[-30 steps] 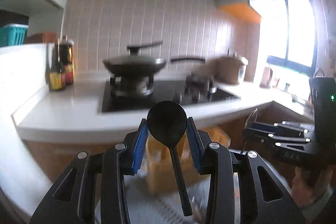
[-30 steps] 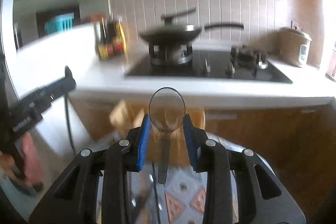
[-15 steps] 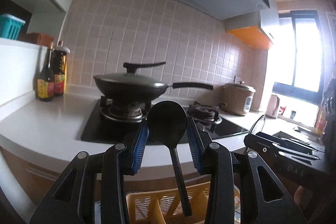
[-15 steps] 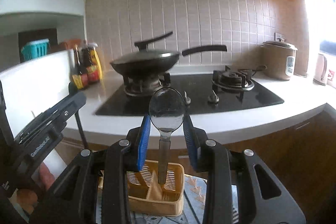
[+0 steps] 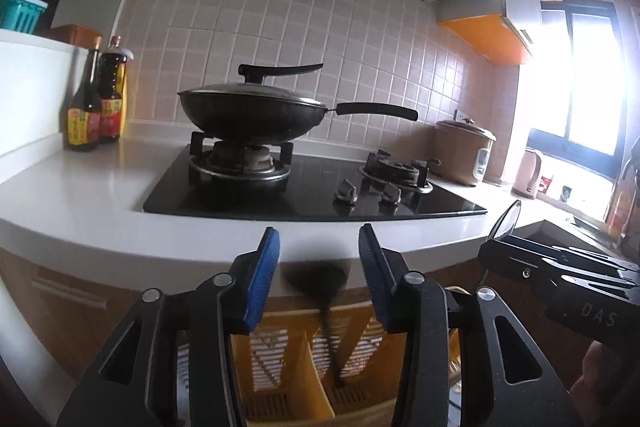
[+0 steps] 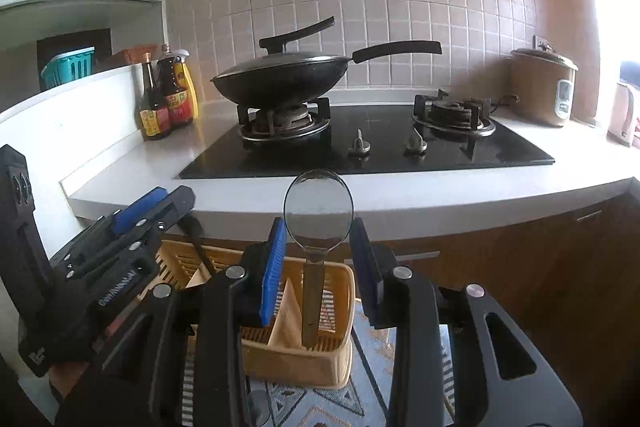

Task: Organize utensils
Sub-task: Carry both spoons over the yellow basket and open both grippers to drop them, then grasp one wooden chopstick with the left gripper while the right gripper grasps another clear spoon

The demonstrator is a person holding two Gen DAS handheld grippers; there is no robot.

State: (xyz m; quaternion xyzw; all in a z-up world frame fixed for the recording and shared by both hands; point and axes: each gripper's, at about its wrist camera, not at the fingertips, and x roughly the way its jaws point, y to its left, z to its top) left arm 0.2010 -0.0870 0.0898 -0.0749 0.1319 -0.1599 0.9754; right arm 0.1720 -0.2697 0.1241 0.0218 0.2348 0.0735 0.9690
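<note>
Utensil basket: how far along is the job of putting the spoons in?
Nearly done: the black spoon is handle-down in the yellow basket, between the left claw's opening jaws, pads clear of it. In hand: the right claw grips the clear spoon above the basket. Left: lowering that spoon in and letting go.

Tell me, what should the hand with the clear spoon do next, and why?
Probably lower the right tool a bit more, then let go. It grips the clear spoon upright, handle pointing down over the yellow basket. The left tool is opening, and its black spoon is already dropping into the basket, so this one likely follows.
</note>
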